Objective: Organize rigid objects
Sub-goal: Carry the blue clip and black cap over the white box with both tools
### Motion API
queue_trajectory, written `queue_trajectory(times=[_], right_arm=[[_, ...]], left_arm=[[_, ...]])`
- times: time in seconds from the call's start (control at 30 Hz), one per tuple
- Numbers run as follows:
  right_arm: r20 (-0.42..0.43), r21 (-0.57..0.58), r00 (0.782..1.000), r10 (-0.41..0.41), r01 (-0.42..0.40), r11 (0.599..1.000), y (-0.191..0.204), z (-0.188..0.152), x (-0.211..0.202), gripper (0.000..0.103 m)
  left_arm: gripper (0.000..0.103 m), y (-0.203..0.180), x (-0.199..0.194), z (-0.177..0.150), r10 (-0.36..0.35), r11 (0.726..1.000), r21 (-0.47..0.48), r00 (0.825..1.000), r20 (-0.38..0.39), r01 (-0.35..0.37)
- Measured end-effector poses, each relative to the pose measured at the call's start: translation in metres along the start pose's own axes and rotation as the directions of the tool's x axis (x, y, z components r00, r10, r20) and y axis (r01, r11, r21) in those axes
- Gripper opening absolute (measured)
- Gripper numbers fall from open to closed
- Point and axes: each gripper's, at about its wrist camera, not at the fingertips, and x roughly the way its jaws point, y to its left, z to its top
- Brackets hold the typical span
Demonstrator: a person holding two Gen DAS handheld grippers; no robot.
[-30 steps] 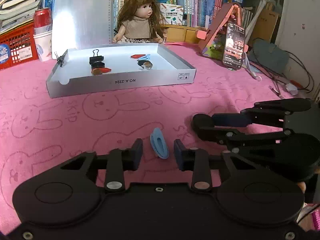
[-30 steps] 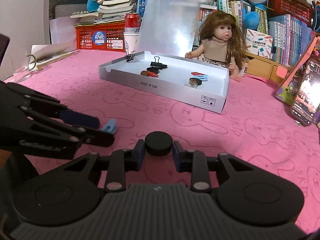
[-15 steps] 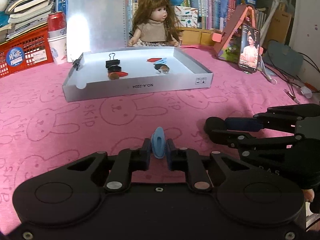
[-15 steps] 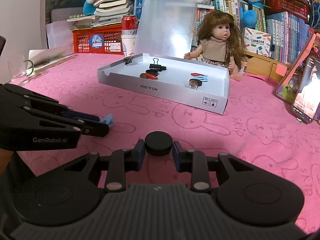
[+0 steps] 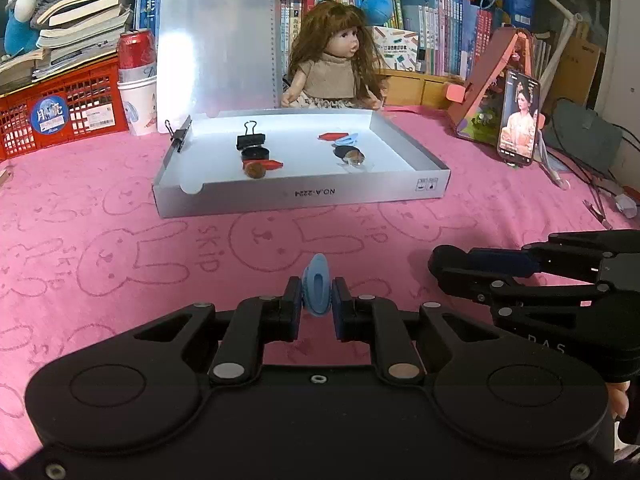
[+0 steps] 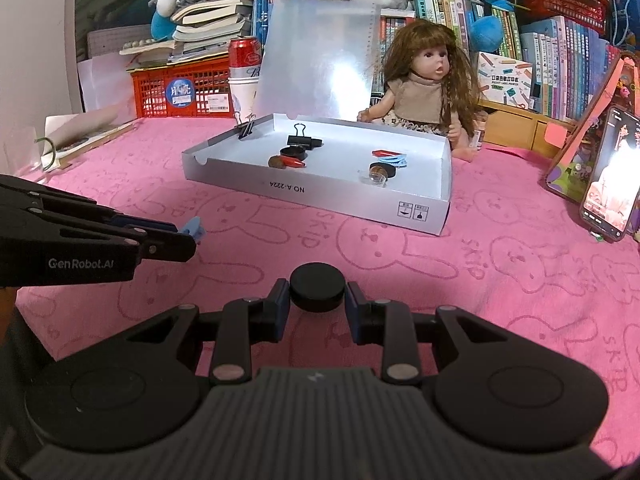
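My left gripper is shut on a small blue clip and holds it above the pink cloth; the blue clip also shows in the right wrist view. My right gripper is shut on a black round cap, to the right of the left gripper. The white shallow box lies ahead, also seen in the right wrist view. It holds a black binder clip, a red piece, a brown disc and several other small things.
A doll sits behind the box. A clear clipboard stands at the box's back left. A red can on paper cups and a red crate stand far left. A phone on a stand is at the right.
My left gripper closed on the blue clip and lifted it off the cloth. Both grippers have risen and moved toward the box. The right gripper kept hold of the black cap.
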Motion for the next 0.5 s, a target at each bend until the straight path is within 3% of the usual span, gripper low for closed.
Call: queue_trajectory(times=[0.5], right_arm=[[0.022, 0.100, 1.000, -0.020, 0.017, 0.995, -0.021, 0.043, 0.019, 0.036]], left_arm=[[0.015, 0.022, 0.012, 0.058, 0.016, 0.998, -0.063, 0.998, 0.054, -0.013]])
